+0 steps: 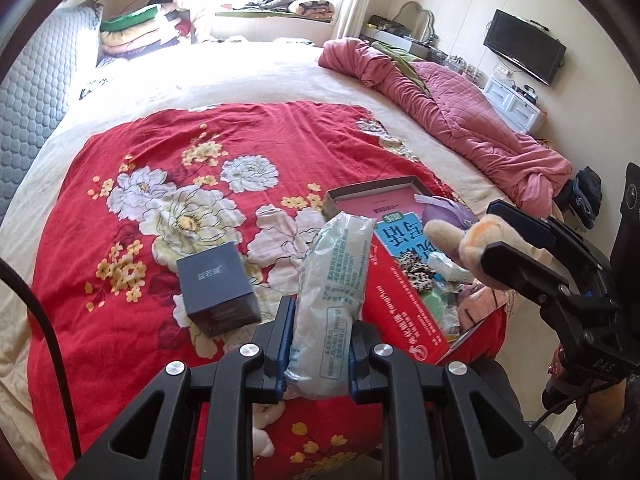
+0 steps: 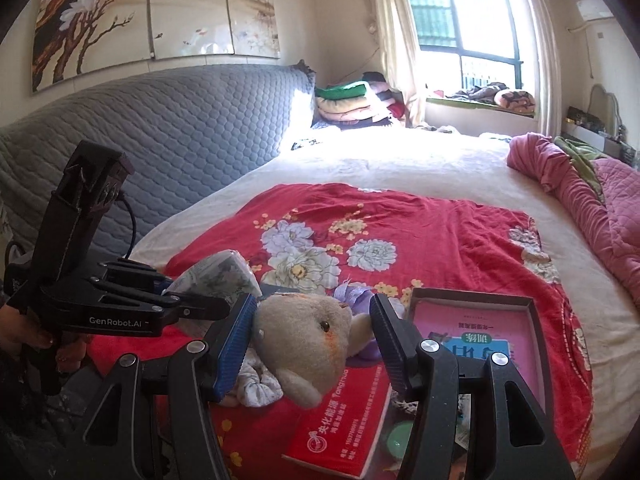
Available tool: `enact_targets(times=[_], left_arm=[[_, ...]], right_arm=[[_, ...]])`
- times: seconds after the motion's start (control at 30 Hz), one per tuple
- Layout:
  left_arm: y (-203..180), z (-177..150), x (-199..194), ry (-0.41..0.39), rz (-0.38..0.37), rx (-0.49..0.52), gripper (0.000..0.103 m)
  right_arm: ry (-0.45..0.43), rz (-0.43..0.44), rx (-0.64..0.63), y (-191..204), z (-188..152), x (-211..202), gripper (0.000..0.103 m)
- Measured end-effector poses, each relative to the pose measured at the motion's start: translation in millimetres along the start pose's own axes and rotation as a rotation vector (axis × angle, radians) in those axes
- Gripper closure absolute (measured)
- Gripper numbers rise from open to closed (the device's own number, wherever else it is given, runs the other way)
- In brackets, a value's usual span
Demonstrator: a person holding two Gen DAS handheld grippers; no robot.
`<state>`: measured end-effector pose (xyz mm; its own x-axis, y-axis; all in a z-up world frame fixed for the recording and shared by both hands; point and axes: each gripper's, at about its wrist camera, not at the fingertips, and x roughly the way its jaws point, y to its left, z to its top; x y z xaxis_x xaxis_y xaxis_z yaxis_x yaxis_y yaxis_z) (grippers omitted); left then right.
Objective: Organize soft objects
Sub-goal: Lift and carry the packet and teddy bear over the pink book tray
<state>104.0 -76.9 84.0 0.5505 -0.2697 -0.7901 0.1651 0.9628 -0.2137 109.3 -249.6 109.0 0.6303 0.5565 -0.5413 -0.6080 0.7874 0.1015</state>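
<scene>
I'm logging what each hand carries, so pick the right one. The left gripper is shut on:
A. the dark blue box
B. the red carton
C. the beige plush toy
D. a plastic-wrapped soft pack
D: in the left wrist view the left gripper has its pads pressed against the sides of the plastic-wrapped soft pack, while the dark blue box lies on the red floral cloth and the right gripper holds the beige plush toy.

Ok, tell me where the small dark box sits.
In the left wrist view the small dark box sits on the red floral cloth, left of the held tissue pack.
</scene>
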Motion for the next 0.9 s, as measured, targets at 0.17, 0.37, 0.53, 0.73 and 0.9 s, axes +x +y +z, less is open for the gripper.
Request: enact_targets(times=[0.17, 0.37, 0.53, 0.73, 0.9], left_arm=[[-17.8, 3.3, -1.2, -0.005, -0.004, 0.037, 0.081], [-31.1, 5.6, -1.9, -0.011, -0.018, 0.062, 0.081], [-39.1, 7.7, -2.7, -0.012, -0.025, 0.076, 0.081], [-54.7, 18.1, -0.3, -0.018, -0.043, 0.103, 0.081], [-75.2, 25.4, 8.9, -0.002, -0.068, 0.141, 0.081]], right_arm=[[-0.015, -0.021, 0.008, -5.5, 1.6, -9.9, 0.043], [-0.030, -0.048, 0.014, -10.3, 1.4, -18.1, 0.043], [-0.041, -0.062, 0.017, -12.8, 0.3, -24.7, 0.043], [-0.053, -0.110, 0.046, -26.0, -3.1, -38.1, 0.043], [-0.074, -0.170, 0.079, -46.9, -5.1, -58.3, 0.043]])
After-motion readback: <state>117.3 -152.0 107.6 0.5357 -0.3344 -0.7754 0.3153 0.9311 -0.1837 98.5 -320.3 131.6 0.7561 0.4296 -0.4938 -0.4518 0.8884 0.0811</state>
